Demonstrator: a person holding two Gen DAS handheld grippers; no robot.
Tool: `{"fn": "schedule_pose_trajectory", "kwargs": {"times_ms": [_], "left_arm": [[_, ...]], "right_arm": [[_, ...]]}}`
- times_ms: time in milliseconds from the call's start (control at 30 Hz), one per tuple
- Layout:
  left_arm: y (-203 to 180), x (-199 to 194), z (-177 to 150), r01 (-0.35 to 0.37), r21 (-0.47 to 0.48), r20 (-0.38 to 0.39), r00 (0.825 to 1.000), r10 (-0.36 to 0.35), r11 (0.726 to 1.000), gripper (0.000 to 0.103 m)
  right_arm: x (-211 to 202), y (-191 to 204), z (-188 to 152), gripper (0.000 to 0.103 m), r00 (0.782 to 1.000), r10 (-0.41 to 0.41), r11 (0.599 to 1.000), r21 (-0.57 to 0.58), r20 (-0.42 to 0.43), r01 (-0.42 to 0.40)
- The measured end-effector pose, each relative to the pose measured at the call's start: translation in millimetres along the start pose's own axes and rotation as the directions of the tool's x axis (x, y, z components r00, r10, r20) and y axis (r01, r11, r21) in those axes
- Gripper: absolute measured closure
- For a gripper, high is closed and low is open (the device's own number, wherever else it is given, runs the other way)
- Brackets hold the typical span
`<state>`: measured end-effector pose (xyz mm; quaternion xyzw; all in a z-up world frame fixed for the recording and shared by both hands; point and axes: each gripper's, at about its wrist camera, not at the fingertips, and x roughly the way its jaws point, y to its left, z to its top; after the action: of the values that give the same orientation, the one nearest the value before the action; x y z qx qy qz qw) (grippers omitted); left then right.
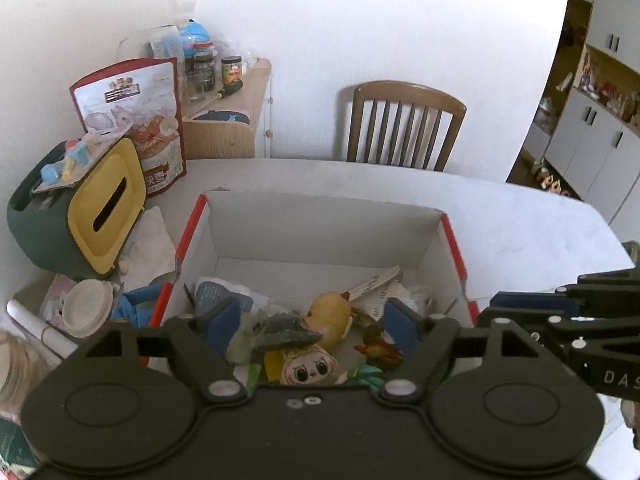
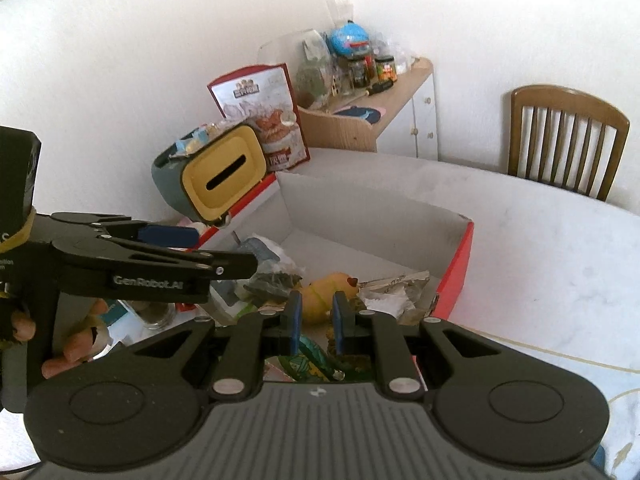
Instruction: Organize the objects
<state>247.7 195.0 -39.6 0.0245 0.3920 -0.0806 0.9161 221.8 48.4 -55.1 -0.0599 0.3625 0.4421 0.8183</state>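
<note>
Your left gripper (image 1: 314, 320) hangs with its jaws spread wide. Your right gripper (image 2: 316, 318) sits just to its right, jaws drawn close but with a gap, nothing between them. Your left hand (image 2: 24, 326) grips its handle.

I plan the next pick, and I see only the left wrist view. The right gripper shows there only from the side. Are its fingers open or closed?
Observer: In the right wrist view the right gripper is open by a narrow gap, holding nothing.
Operator: What is in front of it?
Observer: It points at the yellow toy inside the red box.
Operator: Who holds the left gripper?
Observer: A hand grips its handle.
</note>
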Motion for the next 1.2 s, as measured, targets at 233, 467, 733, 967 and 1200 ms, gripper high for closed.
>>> {"fn": "schedule_pose_trajectory", "kwargs": {"times_ms": [233,467,733,967,1200], "left_arm": [[-2.1,-23.8,-8.9,-0.021,-0.017,0.051,0.998,0.021,1.000,0.016],[-4.4,-42.0,-18.0,-0.054,-0.018,0.095,0.994,0.055,0.998,0.013],[-5.8,-58.1,-30.3,-0.050,-0.035,0.109,0.993,0.054,0.998,0.004],[-7.7,-68.2,-37.1,-0.038,-0.043,0.116,0.992,0.043,0.998,0.001],[-12.3,-74.7,-42.8,-0.043,-0.040,0.120,0.992,0.048,0.998,0.001]], "right_arm": [[-23.7,4.9,-7.1,0.077,0.999,0.007,1.000,-0.022,0.050,-0.006],[-38.3,10.1,-15.4,0.072,0.997,0.024,0.999,-0.031,0.074,-0.022],[-56.7,16.3,-26.7,0.048,0.993,0.032,0.999,-0.040,0.114,-0.028],[-69.6,20.2,-33.8,0.037,0.990,0.031,0.998,-0.054,0.138,-0.024],[-78.5,19.4,-41.4,0.028,0.988,0.022,0.999,-0.051,0.152,-0.014]]}}
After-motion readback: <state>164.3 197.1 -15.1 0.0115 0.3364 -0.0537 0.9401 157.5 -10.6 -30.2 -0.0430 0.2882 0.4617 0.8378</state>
